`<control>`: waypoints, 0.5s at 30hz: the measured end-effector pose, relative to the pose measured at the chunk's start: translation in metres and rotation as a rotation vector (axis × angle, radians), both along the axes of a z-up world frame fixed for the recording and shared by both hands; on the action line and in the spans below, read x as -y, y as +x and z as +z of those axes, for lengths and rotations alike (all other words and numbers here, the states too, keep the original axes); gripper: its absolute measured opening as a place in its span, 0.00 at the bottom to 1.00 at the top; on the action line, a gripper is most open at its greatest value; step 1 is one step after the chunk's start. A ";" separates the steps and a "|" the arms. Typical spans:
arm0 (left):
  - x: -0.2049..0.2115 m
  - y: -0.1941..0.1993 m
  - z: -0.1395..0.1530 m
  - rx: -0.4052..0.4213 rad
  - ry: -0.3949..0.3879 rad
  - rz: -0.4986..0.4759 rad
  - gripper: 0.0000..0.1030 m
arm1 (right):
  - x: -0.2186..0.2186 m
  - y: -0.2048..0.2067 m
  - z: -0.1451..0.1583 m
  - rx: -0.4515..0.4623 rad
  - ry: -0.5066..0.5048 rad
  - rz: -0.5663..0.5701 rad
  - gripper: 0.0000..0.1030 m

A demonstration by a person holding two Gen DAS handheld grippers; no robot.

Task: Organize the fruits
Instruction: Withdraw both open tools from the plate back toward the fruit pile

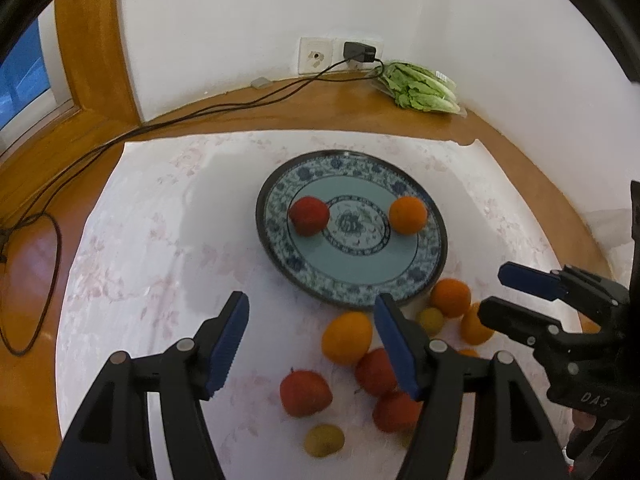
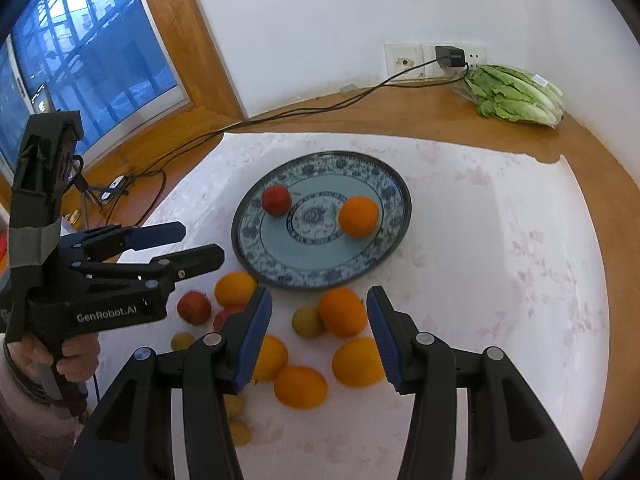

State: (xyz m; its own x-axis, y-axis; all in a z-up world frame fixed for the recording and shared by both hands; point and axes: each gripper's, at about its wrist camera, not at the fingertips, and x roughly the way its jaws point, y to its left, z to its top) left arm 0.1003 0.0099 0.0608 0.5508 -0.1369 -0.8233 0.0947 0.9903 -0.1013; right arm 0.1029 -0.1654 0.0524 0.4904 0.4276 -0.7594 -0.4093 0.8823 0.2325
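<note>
A blue patterned plate (image 1: pixel 416 276) (image 2: pixel 256 248) lies on a white cloth and holds one red apple (image 1: pixel 309 216) (image 2: pixel 276 200) and one orange (image 1: pixel 408 215) (image 2: pixel 358 216). Several loose oranges (image 1: pixel 347 338) (image 2: pixel 343 312), red apples (image 1: pixel 305 394) (image 2: pixel 194 307) and small yellow fruits (image 1: pixel 324 440) (image 2: pixel 307 322) lie on the cloth in front of the plate. My left gripper (image 1: pixel 310 346) (image 2: pixel 202 246) is open and empty above the loose fruit. My right gripper (image 2: pixel 320 336) (image 1: pixel 492 292) is open and empty over the oranges.
A bag of lettuce (image 1: pixel 420 88) (image 2: pixel 516 96) lies at the back right by the wall. A charger (image 1: pixel 360 52) sits in a wall socket and its black cable (image 1: pixel 160 128) runs left across the wooden table (image 1: pixel 80 160). A window (image 2: pixel 80 60) is at the left.
</note>
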 end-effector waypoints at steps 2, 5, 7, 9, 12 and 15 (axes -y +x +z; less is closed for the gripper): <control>-0.001 -0.005 0.000 -0.005 -0.005 0.000 0.67 | 0.002 -0.005 -0.002 -0.004 -0.001 -0.006 0.49; -0.004 -0.013 0.001 -0.007 -0.010 0.007 0.67 | 0.008 -0.011 -0.004 -0.012 0.009 -0.020 0.49; -0.006 -0.018 0.001 -0.013 -0.012 0.013 0.67 | 0.011 -0.014 -0.006 -0.015 0.011 -0.027 0.49; -0.009 -0.023 0.000 -0.019 -0.013 0.021 0.67 | 0.013 -0.018 -0.007 -0.016 0.008 -0.036 0.49; -0.015 -0.030 -0.003 -0.028 -0.023 0.040 0.67 | 0.018 -0.023 -0.008 -0.021 0.015 -0.054 0.49; -0.020 -0.036 -0.006 -0.038 -0.032 0.052 0.67 | 0.022 -0.028 -0.008 -0.025 0.025 -0.065 0.49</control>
State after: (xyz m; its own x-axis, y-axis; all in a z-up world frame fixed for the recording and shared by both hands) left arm 0.0644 0.0296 0.0551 0.5263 -0.1354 -0.8395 0.0389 0.9900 -0.1353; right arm 0.0750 -0.1876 0.0439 0.4992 0.4145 -0.7609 -0.3449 0.9007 0.2643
